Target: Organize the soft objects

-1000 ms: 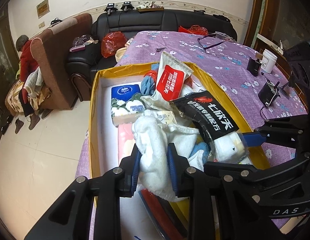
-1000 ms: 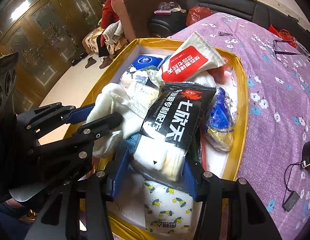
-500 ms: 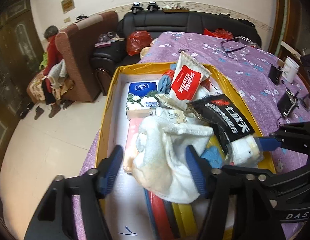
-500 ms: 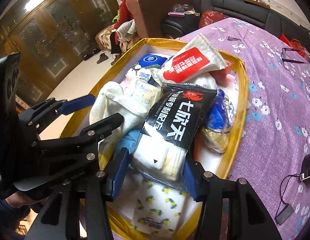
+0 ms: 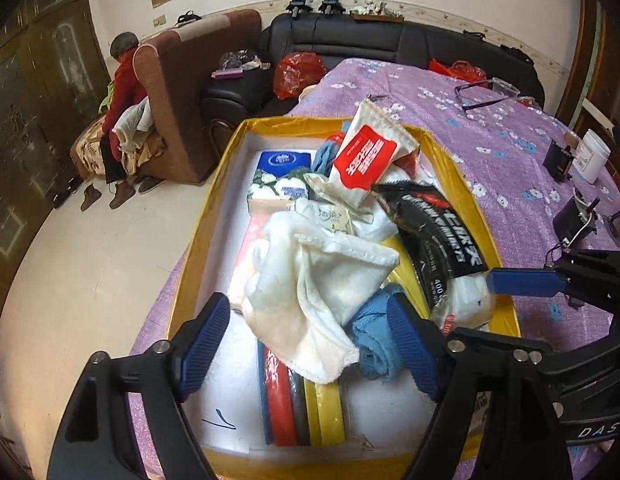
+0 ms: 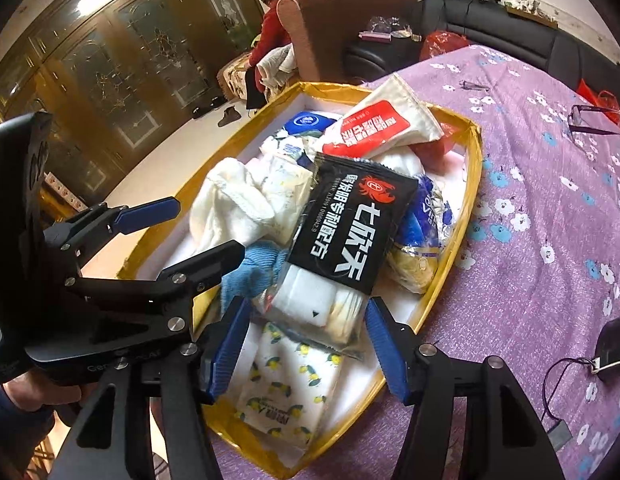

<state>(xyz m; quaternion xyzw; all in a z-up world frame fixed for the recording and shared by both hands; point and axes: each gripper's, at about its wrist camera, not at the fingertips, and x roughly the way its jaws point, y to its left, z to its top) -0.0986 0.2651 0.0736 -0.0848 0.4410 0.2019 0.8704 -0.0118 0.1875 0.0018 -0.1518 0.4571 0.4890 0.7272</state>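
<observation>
A: What carries it all?

B: A tabletop point(image 5: 489, 128) under a purple flowered cloth. On it sits a yellow-rimmed box point(image 5: 214, 216) with a white inside, and the soft things are heaped in it.

A: What is the biggest thing in the heap?

B: A crumpled white towel point(image 5: 329, 280), lying on the middle of the pile between the pads of the left tool point(image 5: 310, 344). Its jaws are opening, and the pads stand clear of the cloth on both sides, so the towel is released.

A: And the other tool?

B: The right tool point(image 6: 306, 352) straddles the near end of a black snack packet point(image 6: 349, 224) with white lettering and a red crab mark. Its jaws are opening too, and the pads do not press on the packet, which rests on the pile.

A: What lies around those 2?

B: A white pouch with a red label point(image 5: 365, 156) leans across the far end. A lemon-print tissue pack point(image 6: 286, 384) lies flat at the near end, partly under the black packet. A blue cloth point(image 5: 373, 332) is bunched under the towel, just beside the left tool's inner pad. A blue-topped tissue pack point(image 5: 282, 176) sits at the far left of the box.
</observation>
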